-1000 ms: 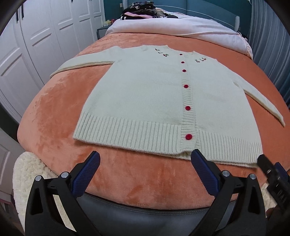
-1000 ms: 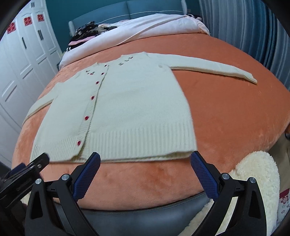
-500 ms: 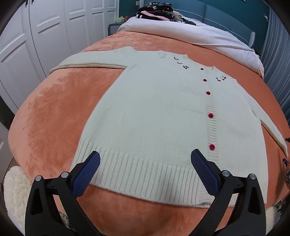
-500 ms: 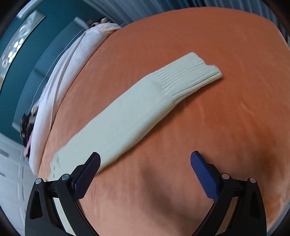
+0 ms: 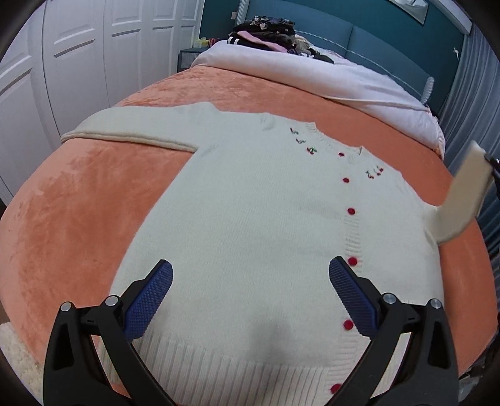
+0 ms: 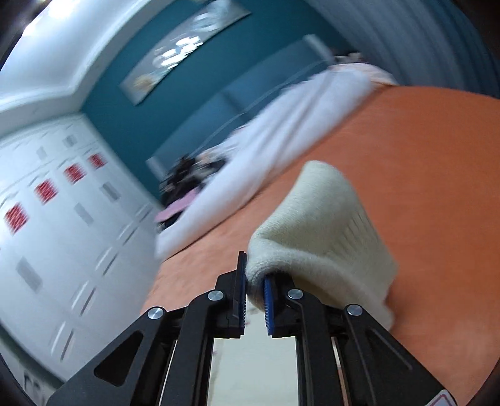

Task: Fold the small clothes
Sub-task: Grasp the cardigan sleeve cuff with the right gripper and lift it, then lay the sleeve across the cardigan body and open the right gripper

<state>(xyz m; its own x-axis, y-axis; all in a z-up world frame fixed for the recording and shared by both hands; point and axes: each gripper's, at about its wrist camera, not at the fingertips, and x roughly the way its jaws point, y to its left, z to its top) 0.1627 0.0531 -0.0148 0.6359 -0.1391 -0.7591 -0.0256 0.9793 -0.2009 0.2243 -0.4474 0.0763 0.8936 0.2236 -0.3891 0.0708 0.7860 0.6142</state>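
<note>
Fingers of the right gripper have just been closing and now pinch the ribbed cuff of a cream cardigan, the knit bunched between the blue pads. That sleeve rises off the bed at the cardigan's right edge in the left wrist view, cuff uppermost. Everything else of the cardigan lies flat, front up, on the orange blanket: red buttons down the placket, small cherry embroidery by the neckline, ribbed hem nearest the camera, the other sleeve stretched out sideways towards the white wardrobe doors. Above the lower body of the cardigan the left gripper points steeply down, its pads spread wide with nothing between them. Beyond the blanket lie a white duvet and a pile of dark clothes.
</note>
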